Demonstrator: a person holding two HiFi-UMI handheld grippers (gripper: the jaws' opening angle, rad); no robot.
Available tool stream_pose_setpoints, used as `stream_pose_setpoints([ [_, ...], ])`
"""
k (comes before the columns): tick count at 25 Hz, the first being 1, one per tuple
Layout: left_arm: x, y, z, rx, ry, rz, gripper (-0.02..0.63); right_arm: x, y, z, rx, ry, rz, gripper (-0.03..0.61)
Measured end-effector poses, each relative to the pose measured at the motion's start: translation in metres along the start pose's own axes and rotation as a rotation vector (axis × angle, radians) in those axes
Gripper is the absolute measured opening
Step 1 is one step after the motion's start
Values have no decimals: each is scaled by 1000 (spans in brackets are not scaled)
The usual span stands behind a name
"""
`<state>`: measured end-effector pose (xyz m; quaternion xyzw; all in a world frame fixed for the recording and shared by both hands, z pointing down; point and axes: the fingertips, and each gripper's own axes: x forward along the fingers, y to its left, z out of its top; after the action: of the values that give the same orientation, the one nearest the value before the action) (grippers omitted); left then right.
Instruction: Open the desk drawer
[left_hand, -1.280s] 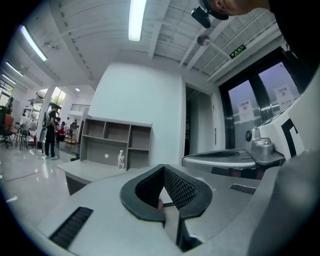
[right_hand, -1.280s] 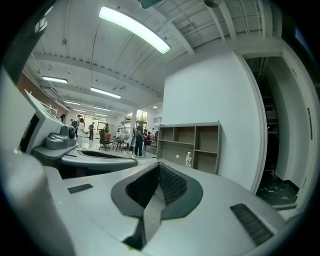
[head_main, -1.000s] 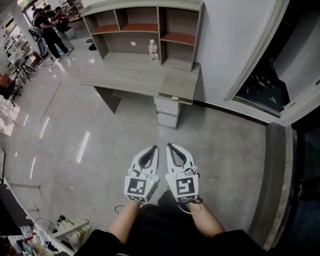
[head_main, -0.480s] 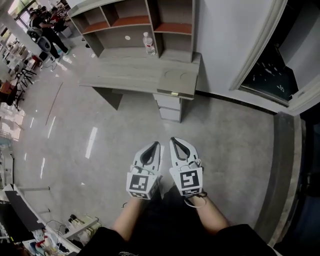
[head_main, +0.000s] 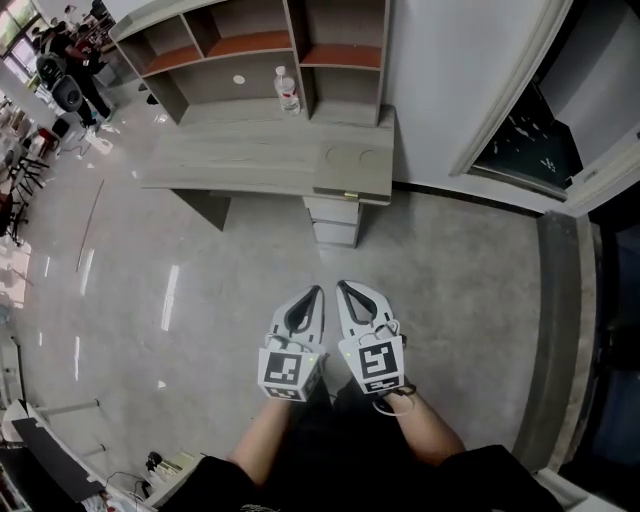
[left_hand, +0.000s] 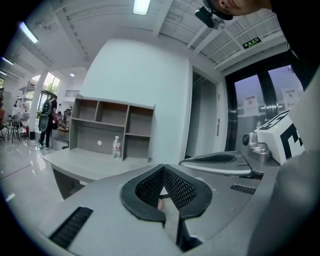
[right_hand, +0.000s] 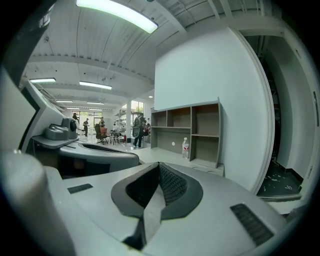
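Observation:
A light wooden desk (head_main: 250, 160) stands against the white wall, with a stack of drawers (head_main: 335, 220) under its right end; the drawer fronts look pushed in. Both grippers hang side by side over the floor, well short of the desk, and point toward it. The left gripper (head_main: 317, 291) is shut with nothing in it, and so is the right gripper (head_main: 342, 286). In the left gripper view its tip (left_hand: 163, 168) lies below the distant desk (left_hand: 82, 167). The right gripper view has the jaws (right_hand: 159, 164) together before the desk (right_hand: 167, 157).
A shelf unit (head_main: 240, 50) sits on the desk's back, with a clear bottle (head_main: 287, 90) before it. A dark doorway (head_main: 525, 135) opens at the right, past a white frame. People (head_main: 65, 60) stand far off at the upper left. Clutter lies at the lower left (head_main: 150, 465).
Both grippers have drifted forward and lower, still shut and side by side. The desk has come closer and shifted left in the head view.

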<state>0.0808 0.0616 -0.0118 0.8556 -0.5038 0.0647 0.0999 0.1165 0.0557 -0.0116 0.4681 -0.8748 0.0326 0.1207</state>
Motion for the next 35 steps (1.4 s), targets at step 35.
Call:
stream_pose_setpoints([
  [35,63,184,4,-63,25,-152,5,164,31,12,89,129,-178,6],
])
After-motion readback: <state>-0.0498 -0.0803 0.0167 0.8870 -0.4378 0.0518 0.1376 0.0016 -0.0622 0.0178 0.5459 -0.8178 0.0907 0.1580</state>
